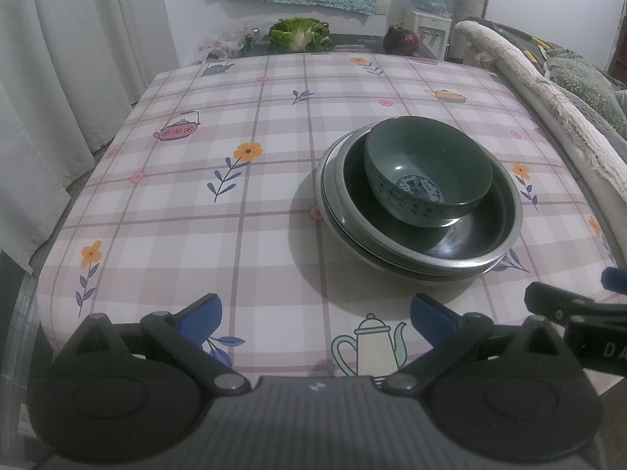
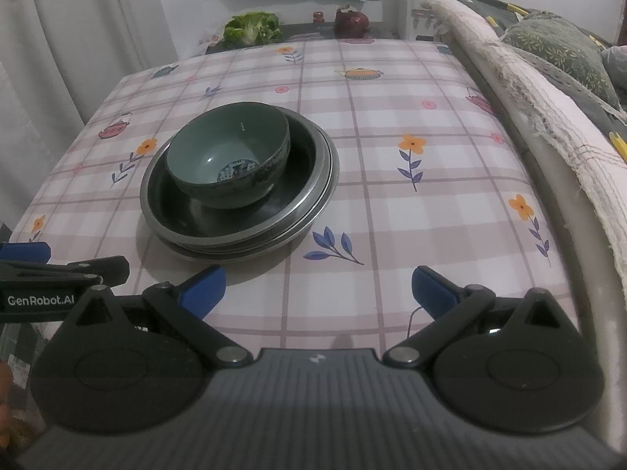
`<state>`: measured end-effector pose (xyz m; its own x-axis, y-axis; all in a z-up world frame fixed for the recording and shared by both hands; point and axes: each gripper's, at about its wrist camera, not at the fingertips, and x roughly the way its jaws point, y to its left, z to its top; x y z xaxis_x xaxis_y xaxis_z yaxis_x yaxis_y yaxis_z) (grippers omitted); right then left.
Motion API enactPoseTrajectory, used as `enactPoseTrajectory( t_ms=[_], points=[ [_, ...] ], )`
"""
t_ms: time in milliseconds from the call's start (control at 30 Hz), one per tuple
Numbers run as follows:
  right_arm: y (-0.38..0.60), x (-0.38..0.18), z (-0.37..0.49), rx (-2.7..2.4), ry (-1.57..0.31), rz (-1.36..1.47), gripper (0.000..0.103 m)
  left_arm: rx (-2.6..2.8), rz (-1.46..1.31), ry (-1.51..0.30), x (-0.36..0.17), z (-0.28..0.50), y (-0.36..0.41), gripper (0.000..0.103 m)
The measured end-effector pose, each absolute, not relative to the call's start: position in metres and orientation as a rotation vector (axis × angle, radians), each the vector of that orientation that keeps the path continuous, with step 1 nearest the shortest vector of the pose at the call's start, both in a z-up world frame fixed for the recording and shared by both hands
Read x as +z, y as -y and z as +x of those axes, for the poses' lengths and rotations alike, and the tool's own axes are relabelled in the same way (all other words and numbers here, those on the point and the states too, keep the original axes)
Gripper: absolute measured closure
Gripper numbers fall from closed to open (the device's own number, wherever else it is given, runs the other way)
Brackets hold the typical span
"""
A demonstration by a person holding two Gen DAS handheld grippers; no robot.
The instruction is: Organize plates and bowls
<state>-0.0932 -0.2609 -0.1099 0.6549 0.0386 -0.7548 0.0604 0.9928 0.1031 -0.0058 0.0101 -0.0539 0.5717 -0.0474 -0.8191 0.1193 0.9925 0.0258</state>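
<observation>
Green bowl [image 1: 427, 172] sits upright inside a dark metal dish [image 1: 470, 231], which is stacked on wider metal plates [image 1: 333, 203]. Bowl rests toward the far side of the dish, blue-white pattern visible on its inner bottom. The whole stack stands on the table [image 1: 196, 196], which is covered with a plaid cloth printed with flowers and teapots.

From the left wrist view the stack is ahead and right of center. From the right wrist view the same bowl [image 2: 229, 160], dish [image 2: 243, 215] and plates [image 2: 327, 180] sit ahead and left of center, on the table [image 2: 392, 196].

Left gripper [image 1: 315, 313] hovers over the near table edge, jaws spread wide, blue pads apart, nothing between them. It is short of the stack, not touching it. A printed teapot on the cloth lies between its fingers.

Right gripper [image 2: 317, 290] also hovers at the near edge, jaws spread wide, empty, apart from the stack. Its left finger is near the stack's shadow.

Each gripper shows at the edge of the other's view: right gripper [image 1: 588, 313] at the right of the left view, left gripper [image 2: 58, 274] at the left of the right view, so they are side by side.

Beyond the far table edge: leafy greens [image 1: 299, 35], a dark red round object [image 1: 400, 40], a water dispenser [image 1: 429, 8]. Curtain [image 1: 58, 78] on the left, a padded rail with bedding [image 1: 548, 90] on the right.
</observation>
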Motion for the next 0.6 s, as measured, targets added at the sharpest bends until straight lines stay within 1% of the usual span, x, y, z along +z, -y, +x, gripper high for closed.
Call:
enactPoseTrajectory(
  t_ms=[600],
  points=[
    [0.2601,-0.1085,-0.0925,-0.009,-0.856,0.118,0.001,-0.098,0.085,-0.96,-0.0522,-0.0052,-0.0111,0.0]
  ],
)
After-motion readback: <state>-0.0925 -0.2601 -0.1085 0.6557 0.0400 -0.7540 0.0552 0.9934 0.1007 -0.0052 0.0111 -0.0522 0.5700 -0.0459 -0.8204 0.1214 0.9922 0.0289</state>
